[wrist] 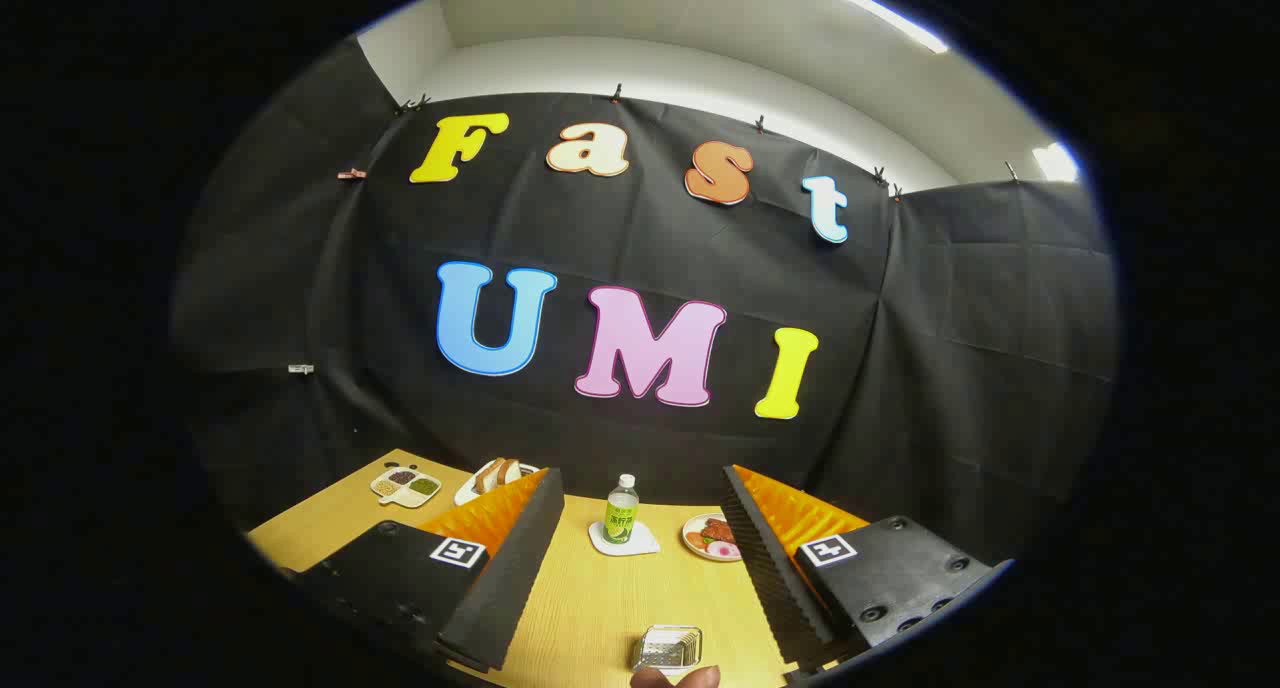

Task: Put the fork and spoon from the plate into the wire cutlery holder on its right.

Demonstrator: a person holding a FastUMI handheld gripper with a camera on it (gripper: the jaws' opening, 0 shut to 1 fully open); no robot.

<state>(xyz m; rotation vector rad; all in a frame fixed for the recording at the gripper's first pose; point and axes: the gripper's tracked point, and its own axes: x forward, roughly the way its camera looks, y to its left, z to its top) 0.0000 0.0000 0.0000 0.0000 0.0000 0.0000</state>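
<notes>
Wooden tabletop point(600, 608) lies under the gripper point(640, 508), fingers spread wide, nothing btwn them. Wire cutlery holder point(667, 647) sits low btwn the fingers, a fingertip point(675, 678) just below it. Beyond the tips: green-label bottle point(621, 509) on a white coaster point(623, 542), food plate point(712, 537) beside it.

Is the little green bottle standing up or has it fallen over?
Standing up. The bottle sits straight on a white coaster, cap on top, beyond the open claw, which holds nothing.
</notes>
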